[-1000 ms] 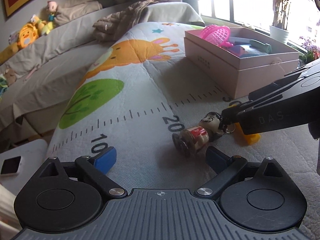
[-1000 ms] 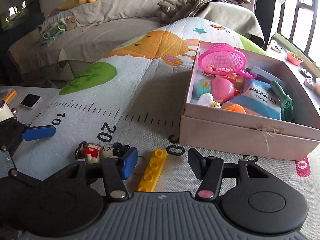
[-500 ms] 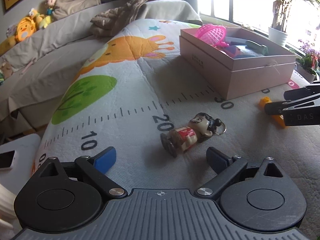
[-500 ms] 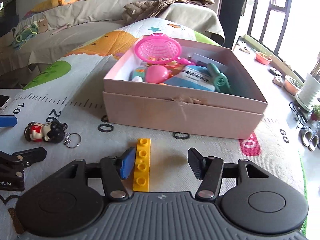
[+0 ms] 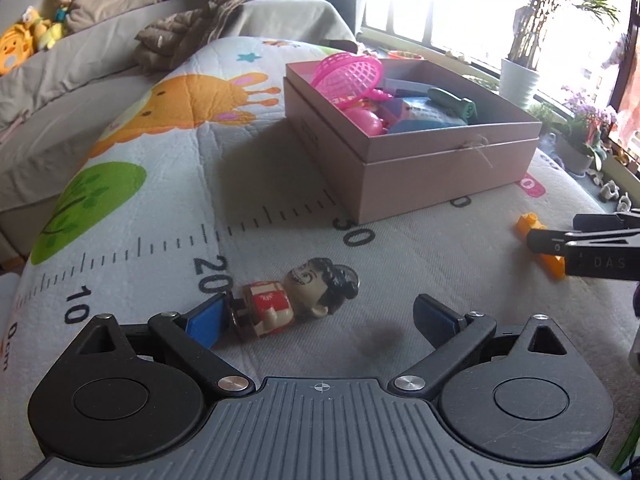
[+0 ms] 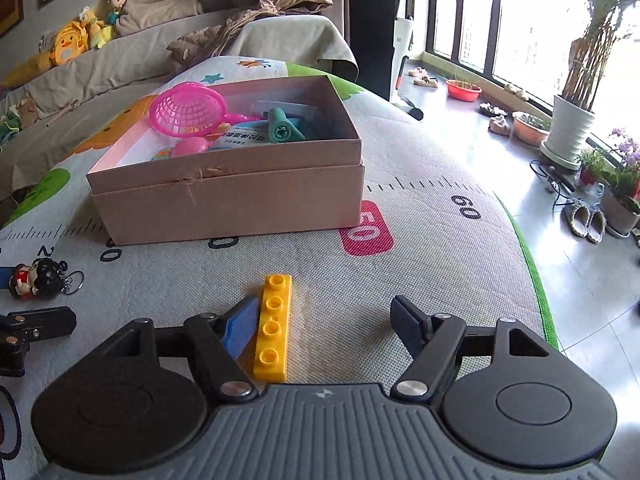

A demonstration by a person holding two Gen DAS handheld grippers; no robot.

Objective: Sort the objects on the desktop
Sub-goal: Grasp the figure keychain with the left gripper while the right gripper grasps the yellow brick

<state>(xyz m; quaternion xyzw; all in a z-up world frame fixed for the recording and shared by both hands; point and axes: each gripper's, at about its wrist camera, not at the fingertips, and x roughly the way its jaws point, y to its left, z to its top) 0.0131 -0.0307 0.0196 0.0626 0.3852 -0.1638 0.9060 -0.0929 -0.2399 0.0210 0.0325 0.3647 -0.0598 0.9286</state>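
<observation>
We are holding our left tool point(image 5: 322, 318) wide open just above the mat point(image 5: 248, 184), gripping nothing. Its blue left finger point(image 5: 206, 322) is sitting right beside the feet of the doll point(image 5: 298, 298), which is lying on its side near the printed 20 mark, its head pointing toward the box point(image 5: 412, 160).

We are holding our right tool point(image 6: 324, 326) wide open too, low over the mat. The brick point(image 6: 274, 326), yellow with four studs, is lying lengthwise between its fingers, close against the blue left finger point(image 6: 240, 330) and well apart from the right one.

Beyond both tools the box is standing open on the mat, holding a pink net point(image 6: 188, 110), a teal clip point(image 6: 282, 128) and other toys. Past the mat, plush toys point(image 6: 76, 38) are resting on the sofa point(image 6: 132, 56), and a potted plant point(image 6: 570, 124) is standing by the window.
</observation>
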